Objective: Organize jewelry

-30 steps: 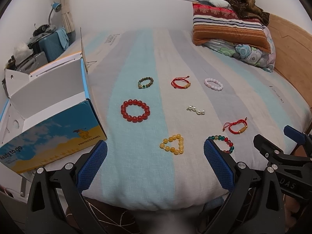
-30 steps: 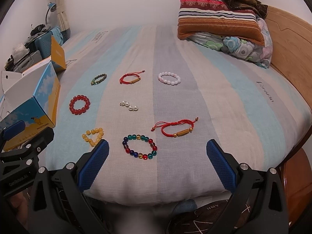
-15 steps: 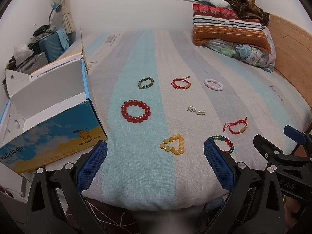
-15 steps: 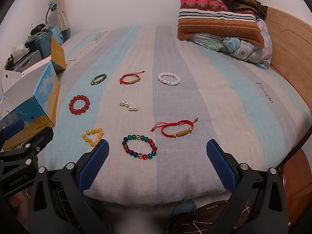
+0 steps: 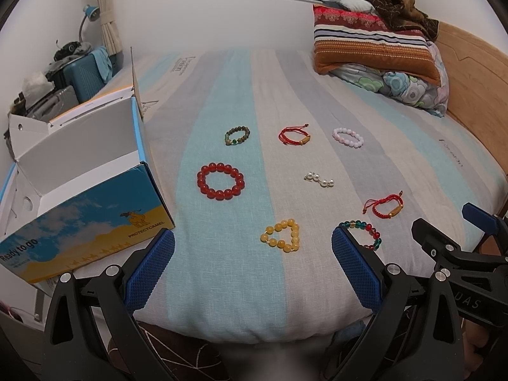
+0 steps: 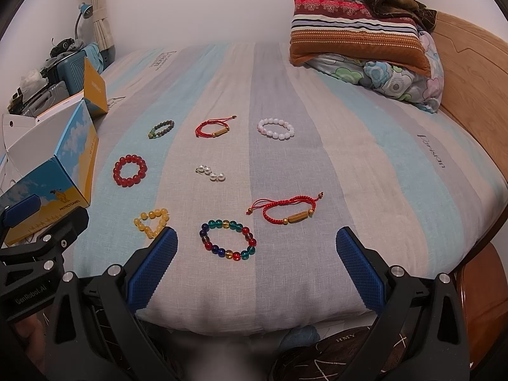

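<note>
Lying on a striped bed (image 6: pixel 365 171) were eight pieces of jewelry, all apart from one another: two red cord bracelets (image 6: pixel 287 212) (image 6: pixel 213 128), one large red bead bracelet (image 5: pixel 220 181), one yellow bead bracelet (image 5: pixel 282 235), one multicoloured bead bracelet (image 6: pixel 228 239), one pink-white bead bracelet (image 6: pixel 275 128), one dark green bead bracelet (image 6: pixel 161 129), and one short string of pearls (image 6: pixel 210 173). One open cardboard box (image 5: pixel 85 197) sat at the bed's left edge. Both tongs, the left gripper (image 5: pixel 253 265) and right gripper (image 6: pixel 256 263), hovered wide and empty at the near edge.
</note>
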`<state>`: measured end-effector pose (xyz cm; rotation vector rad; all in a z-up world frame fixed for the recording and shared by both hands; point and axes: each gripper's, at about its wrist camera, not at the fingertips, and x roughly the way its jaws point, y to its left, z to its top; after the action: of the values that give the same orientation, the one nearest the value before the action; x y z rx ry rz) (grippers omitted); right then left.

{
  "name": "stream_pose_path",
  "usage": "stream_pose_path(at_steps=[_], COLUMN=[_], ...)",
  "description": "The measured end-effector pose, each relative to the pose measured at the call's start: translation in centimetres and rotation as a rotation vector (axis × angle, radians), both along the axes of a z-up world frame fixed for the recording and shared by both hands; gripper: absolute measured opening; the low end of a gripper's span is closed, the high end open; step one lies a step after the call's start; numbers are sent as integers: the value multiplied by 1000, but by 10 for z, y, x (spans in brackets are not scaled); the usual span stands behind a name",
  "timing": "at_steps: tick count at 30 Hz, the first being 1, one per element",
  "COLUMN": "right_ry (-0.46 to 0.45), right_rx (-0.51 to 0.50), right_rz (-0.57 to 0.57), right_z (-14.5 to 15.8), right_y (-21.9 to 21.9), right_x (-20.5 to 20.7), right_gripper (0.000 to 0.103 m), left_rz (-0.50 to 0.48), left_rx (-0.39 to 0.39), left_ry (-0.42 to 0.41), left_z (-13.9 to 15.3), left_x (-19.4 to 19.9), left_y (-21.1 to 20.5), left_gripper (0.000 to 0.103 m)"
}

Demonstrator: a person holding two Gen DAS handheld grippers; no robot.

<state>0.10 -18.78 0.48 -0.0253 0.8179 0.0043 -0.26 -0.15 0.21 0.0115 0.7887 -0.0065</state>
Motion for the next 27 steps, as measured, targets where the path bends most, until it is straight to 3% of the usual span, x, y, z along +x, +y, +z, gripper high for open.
stream_pose_path(at_steps=[22, 27], right_ry=[-7, -22], right_rx=[-3, 7], right_rz=[-1, 2], right_z=[2, 13], right_y=[1, -1], right_x=[0, 2], right_gripper=[96, 96], left_rz=[1, 0], left_rx=[0, 13], left_ry=[-1, -17], left_z=[0, 12], left_x=[0, 3], left_y=[-1, -3], left_gripper=[97, 97])
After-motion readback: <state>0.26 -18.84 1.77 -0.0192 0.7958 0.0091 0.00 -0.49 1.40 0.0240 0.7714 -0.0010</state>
